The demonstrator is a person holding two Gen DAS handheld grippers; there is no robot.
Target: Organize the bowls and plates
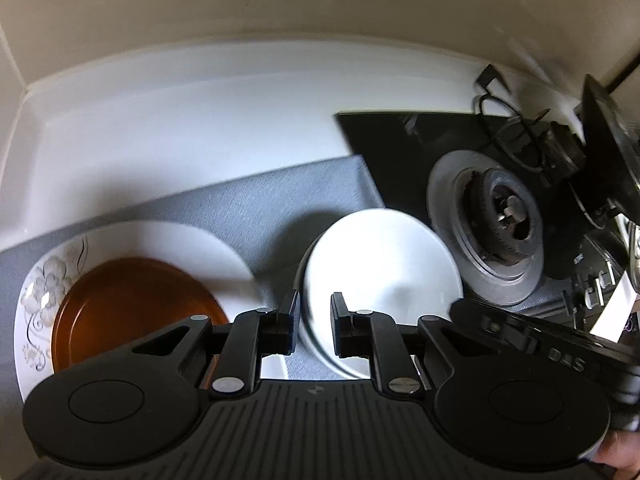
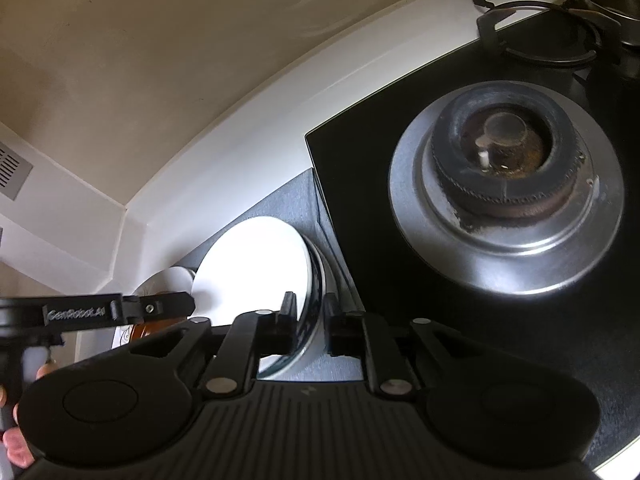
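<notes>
- Stove top [image 2: 372, 216]: black glass, fills the right of the scene. Bare burner [image 2: 504, 184] near its left edge.
- Grey mat [image 1: 272, 200]: lies on the white counter, its right edge against the stove. All the dishes sit on it.
- Flowered plate [image 1: 44, 280]: far left of the mat, with a brown glass plate [image 1: 132, 300] resting inside it.
- White bowl [image 1: 380, 264]: right of the plates and just left of the stove edge. The right view shows a dark patterned band on its outer wall. It is round, so no long axis, and only the rim offers a hold.
- Left tongs [image 1: 316, 308]: pointed steeply down and closed on the bowl's near-left rim, the rim passing straight between the fingers.
- Right tongs [image 2: 308, 308]: straddle the opposite rim on the stove side. A sliver of gap shows at the right finger, so I judge them loose, not clamped.
- Key relation: the bowl sits between the two tongs, each on one side of its rim. The plates lie beyond the left tongs, so the left hand is nearer the stack. Any carry to the plates goes leftward, away from the stove.
- Writing: "GenRobot.AI" on the side of the left tongs, read from the right view. Lettering on the right tongs and the stove knob markings is too blurred to read.
</notes>
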